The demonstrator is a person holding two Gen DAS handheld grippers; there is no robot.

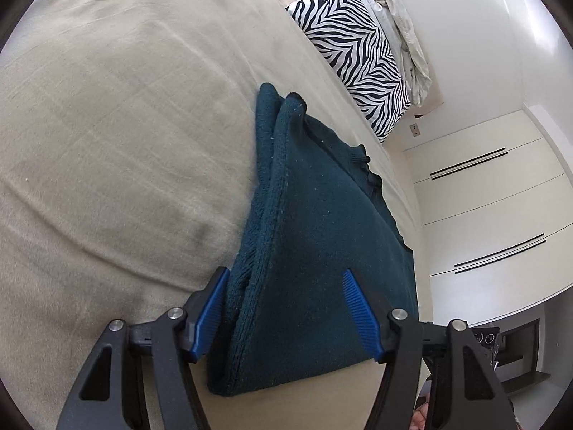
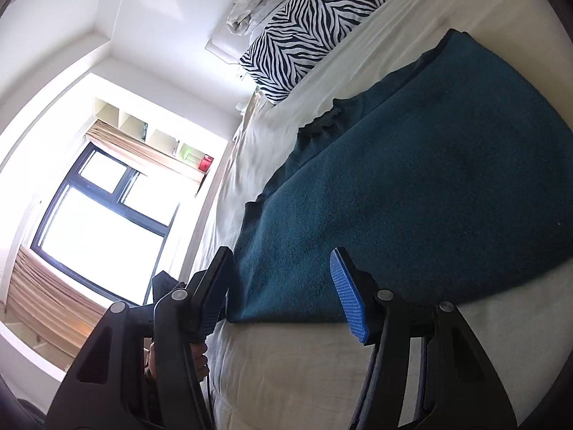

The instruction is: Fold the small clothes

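The left wrist view sits low and close over the bed (image 1: 107,143), rolled sideways, looking along its jaws past the teal garment (image 1: 308,251) toward the zebra pillow (image 1: 351,64) at 1 o'clock, with wardrobe doors (image 1: 494,208) at 3 o'clock. The right wrist view, equally near and rolled the other way, faces the same pillow (image 2: 308,25) at 12 o'clock, the window (image 2: 104,222) at 9 o'clock; both share the garment (image 2: 412,197), pillow and bed (image 2: 304,376)

open bedsheet (image 1: 107,125) left, zebra pillow (image 1: 352,57) probably blocking beyond
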